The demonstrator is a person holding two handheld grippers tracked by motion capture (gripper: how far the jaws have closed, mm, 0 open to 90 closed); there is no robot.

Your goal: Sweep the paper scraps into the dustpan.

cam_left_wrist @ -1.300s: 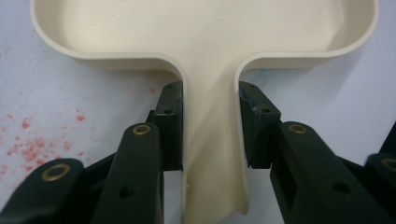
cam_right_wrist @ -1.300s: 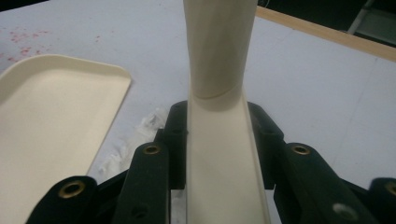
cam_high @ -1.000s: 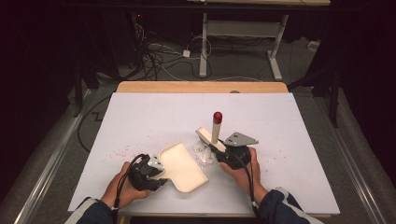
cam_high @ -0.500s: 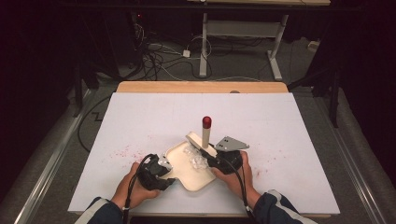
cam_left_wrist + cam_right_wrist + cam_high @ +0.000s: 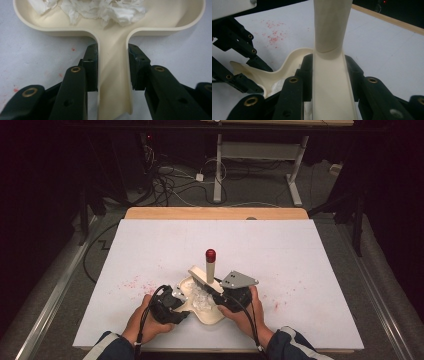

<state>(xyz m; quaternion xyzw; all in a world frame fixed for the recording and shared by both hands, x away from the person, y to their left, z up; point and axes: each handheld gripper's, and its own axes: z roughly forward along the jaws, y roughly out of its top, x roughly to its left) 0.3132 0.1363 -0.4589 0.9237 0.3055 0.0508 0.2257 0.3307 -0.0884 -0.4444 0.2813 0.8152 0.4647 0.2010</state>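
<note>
Left fingers (image 5: 112,67): pinching dustpan (image 5: 110,37) handle, hold it flat on tabletop (image 5: 300,260) | right fingers (image 5: 329,75): clamped on brush (image 5: 332,50) handle | crumpled paper (image 5: 100,10): in pan ahead of your left fingers; sweep gently, brush low.

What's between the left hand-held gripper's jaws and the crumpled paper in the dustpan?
Bare cream plastic: the dustpan handle neck widening into the tray floor, up to the crumpled paper. The left hand-held gripper clamps the handle. Seen in the left gripper view.
</note>
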